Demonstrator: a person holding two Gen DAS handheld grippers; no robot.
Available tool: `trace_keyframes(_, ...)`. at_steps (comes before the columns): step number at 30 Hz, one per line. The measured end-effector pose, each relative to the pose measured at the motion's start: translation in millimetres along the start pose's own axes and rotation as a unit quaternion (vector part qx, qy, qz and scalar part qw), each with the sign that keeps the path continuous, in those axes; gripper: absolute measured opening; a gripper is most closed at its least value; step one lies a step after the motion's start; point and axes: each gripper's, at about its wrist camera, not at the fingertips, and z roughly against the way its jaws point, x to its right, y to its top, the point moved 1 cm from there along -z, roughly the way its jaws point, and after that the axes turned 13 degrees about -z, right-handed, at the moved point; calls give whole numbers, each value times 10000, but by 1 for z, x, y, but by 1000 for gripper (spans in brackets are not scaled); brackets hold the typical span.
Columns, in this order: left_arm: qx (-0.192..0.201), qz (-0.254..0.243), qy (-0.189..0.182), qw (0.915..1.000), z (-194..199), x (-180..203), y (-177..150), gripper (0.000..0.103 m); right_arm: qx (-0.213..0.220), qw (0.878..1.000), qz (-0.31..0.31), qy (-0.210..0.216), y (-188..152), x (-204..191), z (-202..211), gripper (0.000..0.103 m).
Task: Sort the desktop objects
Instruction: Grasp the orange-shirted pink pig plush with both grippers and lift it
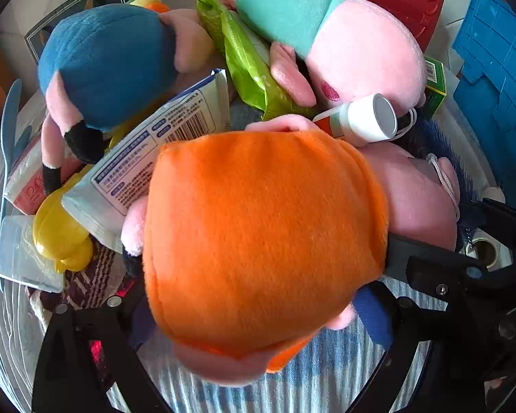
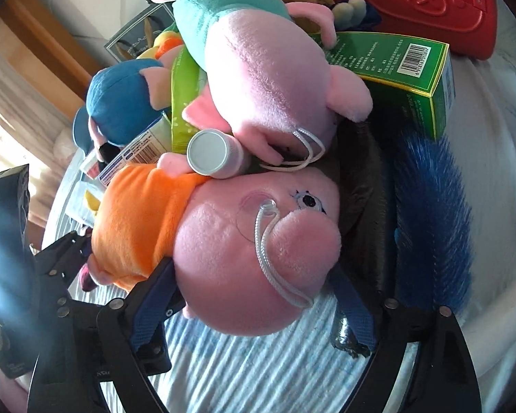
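The orange pig plush (image 1: 258, 241) lies low in both frames, on the striped cloth (image 1: 309, 389) at the front of the pile. Its long axis spans both tools: orange body between the left hand-held gripper's (image 1: 258, 313) wide jaws, pink head between the right hand-held gripper's (image 2: 254, 309) wide jaws; neither visibly clamps.

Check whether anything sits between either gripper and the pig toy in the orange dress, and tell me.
Nothing visible does. The pig toy's orange dress sits between the left gripper's spread fingers, and its pink head between the right gripper's. Only a white-capped bottle leans on top.
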Motion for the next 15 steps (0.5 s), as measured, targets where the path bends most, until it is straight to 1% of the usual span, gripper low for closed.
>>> trace_keyframes(1, 61, -51, 4, 10000, 1, 0, 0, 92, 33, 10000, 38, -46, 1, -2, -1, 89)
trace_keyframes(2, 113, -114, 13, 9999, 3, 1, 0, 89, 71, 9999, 59, -45, 2, -4, -2, 83)
trace_keyframes(4, 191, -181, 19, 9997, 10, 3, -2, 81, 138, 9998, 96, -78, 1, -7, 1, 77)
trace_keyframes(6, 282, -173, -7, 9995, 18, 4, -6, 81, 246, 9995, 178, -93, -3, -11, 7, 75)
trace_keyframes(10, 540, -301, 143, 9980, 47, 15, -17, 81, 433, 9987, 251, 11, -13, -18, 27, 74)
trace_keyframes(12, 689, -319, 142, 9970, 61, 12, -24, 81, 562, 9980, 267, 50, -19, -23, 40, 74)
trace_keyframes(15, 984, -365, 189, 9943, 92, 18, -27, 81, 836, 9958, 362, 101, -28, -29, 68, 74)
